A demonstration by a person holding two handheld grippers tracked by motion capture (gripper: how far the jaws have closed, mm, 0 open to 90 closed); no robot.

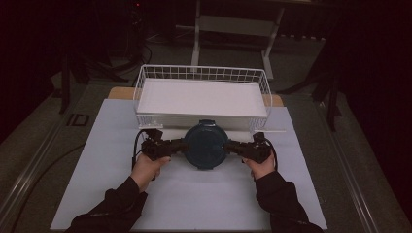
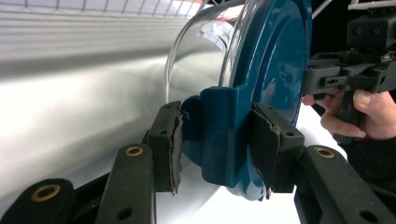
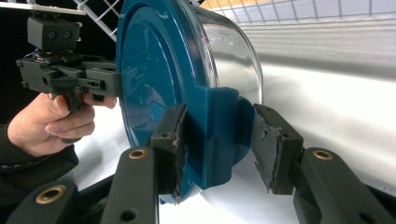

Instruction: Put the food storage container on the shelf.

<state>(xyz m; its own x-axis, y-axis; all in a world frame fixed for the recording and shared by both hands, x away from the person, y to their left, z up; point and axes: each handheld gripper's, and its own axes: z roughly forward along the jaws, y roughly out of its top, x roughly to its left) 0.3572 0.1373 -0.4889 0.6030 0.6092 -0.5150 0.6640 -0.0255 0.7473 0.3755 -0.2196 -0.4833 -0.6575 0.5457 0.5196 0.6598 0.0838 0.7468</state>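
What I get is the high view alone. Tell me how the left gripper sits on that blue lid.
Observer: The left gripper view shows the left gripper with both pads clamped on a side tab of the blue lid.
Operator: Now report what is under that lid.
Observer: A clear glass bowl; the right gripper view shows the lid closing its rim.
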